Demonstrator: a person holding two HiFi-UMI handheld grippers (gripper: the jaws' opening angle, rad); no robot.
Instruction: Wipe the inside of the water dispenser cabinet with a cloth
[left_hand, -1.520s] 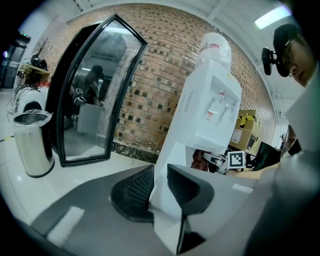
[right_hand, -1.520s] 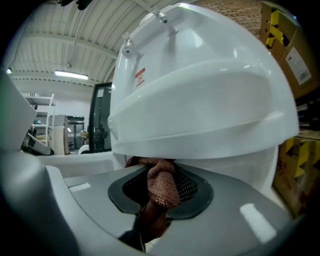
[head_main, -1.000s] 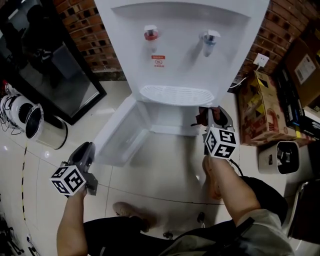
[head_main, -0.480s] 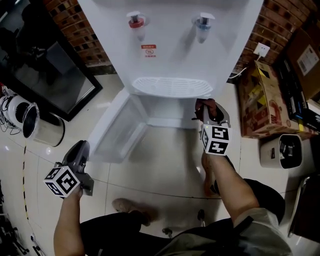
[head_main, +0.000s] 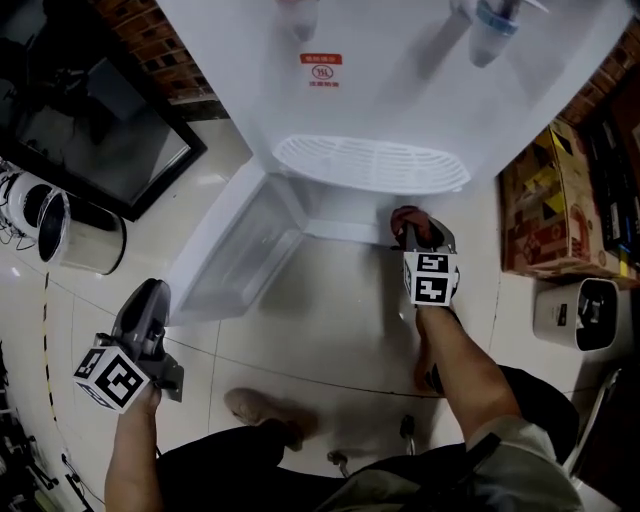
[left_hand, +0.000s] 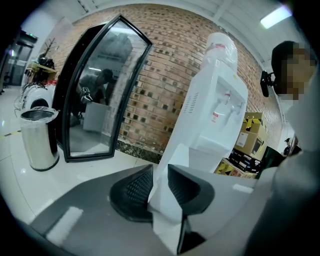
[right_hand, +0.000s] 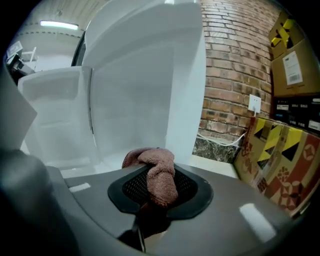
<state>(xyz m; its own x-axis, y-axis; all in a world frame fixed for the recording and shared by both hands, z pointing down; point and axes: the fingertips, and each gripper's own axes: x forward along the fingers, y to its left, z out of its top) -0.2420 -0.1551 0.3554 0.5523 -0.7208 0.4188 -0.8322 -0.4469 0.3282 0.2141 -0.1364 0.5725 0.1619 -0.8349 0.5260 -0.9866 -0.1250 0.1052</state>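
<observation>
While the cloth (right_hand: 157, 170) sits pinched in your right hand-held gripper (head_main: 420, 232) at the mouth of the open cabinet (head_main: 335, 222), at the foot of the water dispenser (head_main: 400, 90), the wiping itself looks not yet started. Go right inside, don't stop at the sill. Press the bunched end flat on a wall or the cabinet floor and drag in overlapping strokes, back to front, corners too. Only a short wad pokes past the jaws, so angle the tool so that cloth, not plastic, meets the surface. Keep the squeeze firm or the cloth likely slips out on the first drag.

Right hand-held gripper: clamped on the reddish-brown cloth, jaws held a little apart by its thickness, folds spilling over the top.

Left hand-held gripper (head_main: 148, 300): low by the floor (head_main: 320, 330), near the outer edge of the swung-open door (head_main: 235, 255). Its jaws have a narrow gap, just eased slightly wider, and grip nothing. Whether it touches the door, I can't tell.
</observation>
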